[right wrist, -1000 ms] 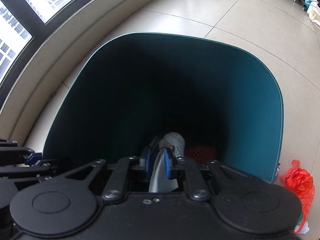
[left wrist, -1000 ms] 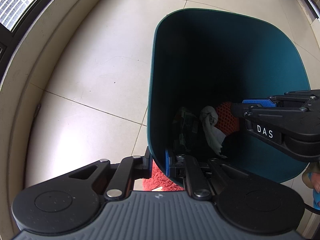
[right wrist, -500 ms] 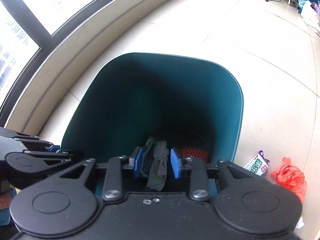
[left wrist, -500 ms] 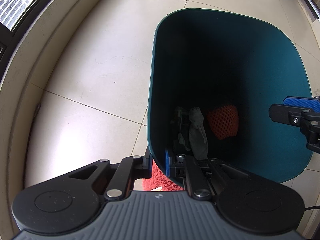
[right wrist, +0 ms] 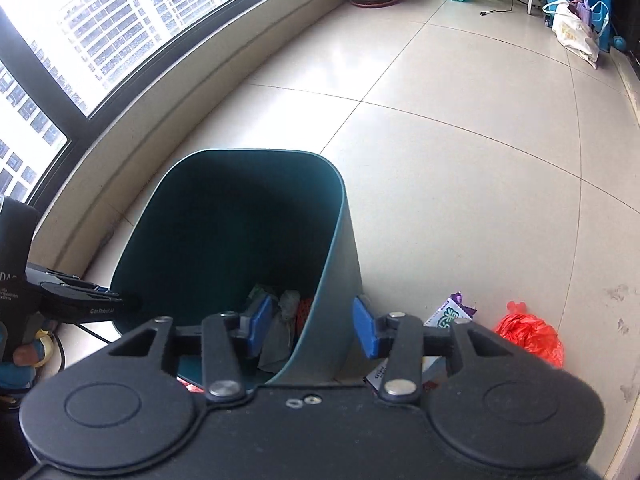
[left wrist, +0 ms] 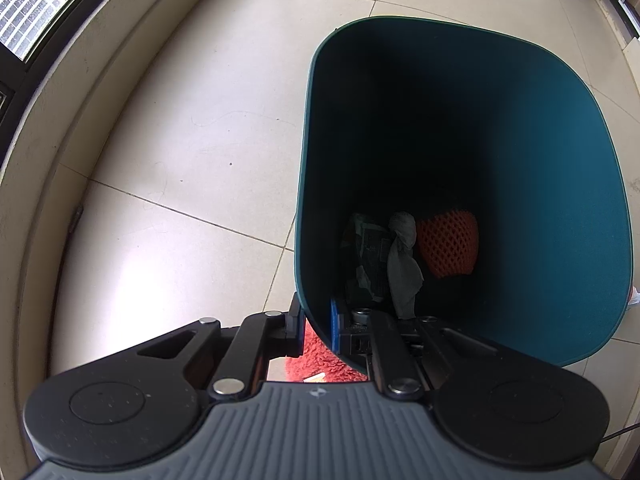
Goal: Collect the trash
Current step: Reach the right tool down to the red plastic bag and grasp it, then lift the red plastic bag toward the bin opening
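So the teal bin (right wrist: pixel 256 240) stands upright on the tiled floor (right wrist: pixel 460 160) near the curved window ledge (right wrist: pixel 168 96), mouth up, with loads of bare tile on its far and right sides. The left hand-held gripper (left wrist: pixel 316 326) is clamped tight on the bin's near rim, while the right hand-held gripper (right wrist: pixel 312 326) is empty, its jaws opening, straddling the bin's right wall from above. A crumpled grey tissue (left wrist: pixel 402 264) lies lengthwise at the bottom beside an orange foam net (left wrist: pixel 448 242), and a purple wrapper (right wrist: pixel 450 312) and red bag (right wrist: pixel 530 336) lie on the floor just right of the bin.
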Motion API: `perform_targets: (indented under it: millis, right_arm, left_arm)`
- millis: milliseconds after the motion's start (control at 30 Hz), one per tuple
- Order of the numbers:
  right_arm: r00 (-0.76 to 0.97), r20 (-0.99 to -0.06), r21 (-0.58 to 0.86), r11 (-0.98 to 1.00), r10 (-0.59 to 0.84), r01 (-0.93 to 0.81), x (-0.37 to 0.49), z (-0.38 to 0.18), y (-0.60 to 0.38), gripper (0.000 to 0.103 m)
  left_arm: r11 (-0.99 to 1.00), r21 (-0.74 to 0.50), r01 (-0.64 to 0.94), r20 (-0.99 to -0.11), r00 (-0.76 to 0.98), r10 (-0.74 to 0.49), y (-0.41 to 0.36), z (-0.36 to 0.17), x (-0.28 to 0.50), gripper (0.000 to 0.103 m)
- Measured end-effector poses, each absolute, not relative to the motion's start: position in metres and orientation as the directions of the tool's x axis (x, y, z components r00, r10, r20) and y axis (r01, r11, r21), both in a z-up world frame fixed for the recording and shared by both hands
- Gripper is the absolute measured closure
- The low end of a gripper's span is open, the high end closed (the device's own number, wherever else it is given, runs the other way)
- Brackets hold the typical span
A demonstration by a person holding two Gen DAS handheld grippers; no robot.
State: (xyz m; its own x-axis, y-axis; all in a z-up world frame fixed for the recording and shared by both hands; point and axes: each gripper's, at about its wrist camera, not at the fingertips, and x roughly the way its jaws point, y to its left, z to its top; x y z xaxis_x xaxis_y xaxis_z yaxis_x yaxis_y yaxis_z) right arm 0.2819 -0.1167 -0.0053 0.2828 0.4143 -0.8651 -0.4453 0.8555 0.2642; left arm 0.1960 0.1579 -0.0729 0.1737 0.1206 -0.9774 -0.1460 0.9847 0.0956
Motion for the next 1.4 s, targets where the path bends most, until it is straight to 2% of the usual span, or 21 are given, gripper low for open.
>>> perform_targets:
  millis: [100,233,300,600,833,967,1100,1133,1167,1333,1400]
  right_arm:
    - [0.303,-0.873,0.249,0.884,0.382,-0.395,0.286,-0.013,-0.143,0.051]
    - [0.326,-0.884,0.229,0.919,0.335,-0.322,0.292,-0.033,-0.179,0.037]
    - [0.318,-0.895,0.224,0.932,0.312,-0.285,0.297,-0.049,-0.197,0.035]
    - [0.305,-0.932,0.169,0.979,0.195,-0.112,0.320,-0.145,-0.277,0.008]
    - [0.262,-0.960,0.115,0.993,0.102,0.036,0.331,-0.212,-0.321,0.008]
    - [0.251,-0.964,0.101,0.993,0.084,0.057,0.339,-0.240,-0.327,0.015]
    - [0.229,-0.971,0.078,0.996,0.065,0.048,0.343,-0.261,-0.324,0.028]
    - [0.231,-0.971,0.075,0.996,0.061,0.050,0.343,-0.264,-0.324,0.036]
    - [0.236,-0.970,0.076,0.995,0.060,0.058,0.342,-0.265,-0.324,0.039]
    - [0.243,-0.969,0.051,0.998,0.039,0.045,0.339,-0.259,-0.325,0.086]
    - [0.252,-0.966,0.062,0.998,0.051,0.034,0.337,-0.254,-0.325,0.097]
  left_arm:
    - [0.984,0.104,-0.145,-0.976,0.174,0.129,0.156,-0.073,0.196,0.092]
    - [0.984,0.108,-0.144,-0.977,0.170,0.132,0.153,-0.072,0.196,0.092]
    - [0.984,0.105,-0.147,-0.977,0.169,0.130,0.153,-0.073,0.196,0.092]
    - [0.983,0.098,-0.156,-0.980,0.159,0.123,0.155,-0.073,0.198,0.092]
    - [0.983,0.101,-0.154,-0.980,0.155,0.125,0.158,-0.073,0.201,0.092]
    - [0.981,0.102,-0.163,-0.981,0.146,0.126,0.157,-0.074,0.202,0.092]
    - [0.980,0.113,-0.161,-0.980,0.143,0.136,0.155,-0.074,0.203,0.092]
    - [0.980,0.117,-0.160,-0.980,0.142,0.140,0.153,-0.073,0.203,0.092]
    - [0.980,0.120,-0.159,-0.980,0.142,0.143,0.152,-0.073,0.203,0.092]
    - [0.980,0.122,-0.158,-0.979,0.142,0.145,0.150,-0.073,0.203,0.092]
    - [0.980,0.119,-0.159,-0.979,0.144,0.142,0.150,-0.073,0.202,0.092]
